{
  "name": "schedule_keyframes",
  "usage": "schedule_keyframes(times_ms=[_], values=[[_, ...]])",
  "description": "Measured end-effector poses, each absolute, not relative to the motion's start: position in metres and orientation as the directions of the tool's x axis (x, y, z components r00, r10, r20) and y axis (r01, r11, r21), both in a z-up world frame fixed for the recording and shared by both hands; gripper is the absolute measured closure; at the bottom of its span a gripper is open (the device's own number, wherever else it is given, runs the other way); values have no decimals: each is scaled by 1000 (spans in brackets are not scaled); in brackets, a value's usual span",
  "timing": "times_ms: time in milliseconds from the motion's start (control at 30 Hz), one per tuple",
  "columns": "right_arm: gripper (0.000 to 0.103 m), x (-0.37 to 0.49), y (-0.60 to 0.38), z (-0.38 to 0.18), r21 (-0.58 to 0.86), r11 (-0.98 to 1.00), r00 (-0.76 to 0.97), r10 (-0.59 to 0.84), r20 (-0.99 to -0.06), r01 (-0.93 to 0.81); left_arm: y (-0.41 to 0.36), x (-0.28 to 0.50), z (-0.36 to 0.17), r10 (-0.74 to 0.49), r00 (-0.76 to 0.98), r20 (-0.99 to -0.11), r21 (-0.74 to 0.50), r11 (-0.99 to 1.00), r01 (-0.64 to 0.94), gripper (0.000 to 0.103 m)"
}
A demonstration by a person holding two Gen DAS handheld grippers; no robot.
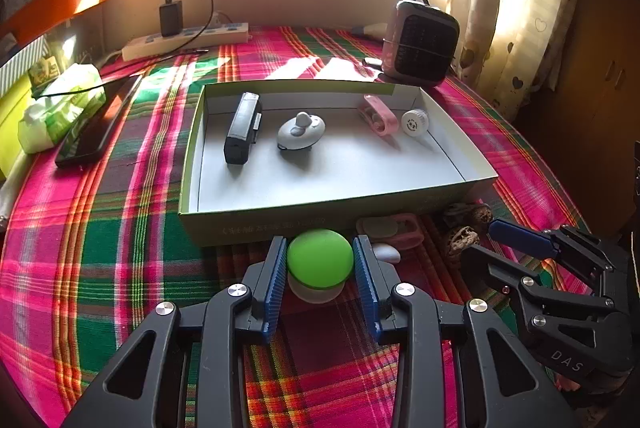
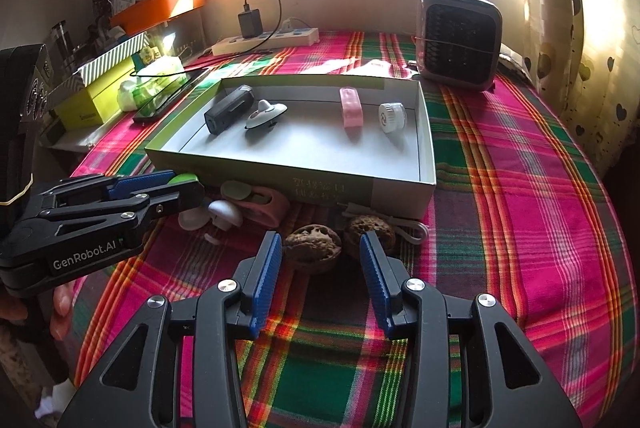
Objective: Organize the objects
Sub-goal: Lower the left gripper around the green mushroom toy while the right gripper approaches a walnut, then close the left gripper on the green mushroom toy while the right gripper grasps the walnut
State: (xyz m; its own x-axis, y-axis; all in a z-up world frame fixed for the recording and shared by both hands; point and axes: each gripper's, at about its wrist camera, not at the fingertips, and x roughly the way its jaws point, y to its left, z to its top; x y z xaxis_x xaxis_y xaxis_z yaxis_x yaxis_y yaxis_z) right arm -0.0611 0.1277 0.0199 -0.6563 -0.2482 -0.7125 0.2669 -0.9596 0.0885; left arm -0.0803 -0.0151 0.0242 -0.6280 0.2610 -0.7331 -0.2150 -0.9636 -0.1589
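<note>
Left gripper (image 1: 320, 260) has its blue pads pressed on both sides of the green-capped mushroom toy (image 1: 320, 258), clenched on it just off the near wall of the open box (image 1: 332, 216). Right gripper (image 2: 320, 248) hangs released, jaws apart around a walnut (image 2: 312, 252), pads clear of it, with a second walnut (image 2: 370, 232) at one o'clock. Inside the box, at twelve o'clock: a black case (image 1: 242, 128), grey toy (image 1: 301, 131), pink clip (image 1: 380, 114), white cap (image 1: 415, 123).

I see a heater (image 1: 420, 42) at the back right, a power strip (image 1: 184, 42) with charger (image 1: 171, 18) by the wall — phone (image 1: 94, 124) and tissue pack (image 1: 60, 106) left.
</note>
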Motion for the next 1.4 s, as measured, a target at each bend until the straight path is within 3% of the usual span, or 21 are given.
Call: schedule_keyframes(times_ms=[1000, 1200, 1400], values=[[61, -69, 113, 9, 79, -956, -620, -246, -745, 284, -34, -78, 22, 250, -639, -727, -177, -968, -178, 71], [69, -69, 113, 9, 77, -955, -618, -245, -747, 286, -34, -78, 22, 250, -640, -727, -177, -968, -178, 71], [69, -70, 114, 8, 82, -957, -619, -245, -746, 280, -33, -78, 23, 247, -640, -727, -171, -969, -179, 71]])
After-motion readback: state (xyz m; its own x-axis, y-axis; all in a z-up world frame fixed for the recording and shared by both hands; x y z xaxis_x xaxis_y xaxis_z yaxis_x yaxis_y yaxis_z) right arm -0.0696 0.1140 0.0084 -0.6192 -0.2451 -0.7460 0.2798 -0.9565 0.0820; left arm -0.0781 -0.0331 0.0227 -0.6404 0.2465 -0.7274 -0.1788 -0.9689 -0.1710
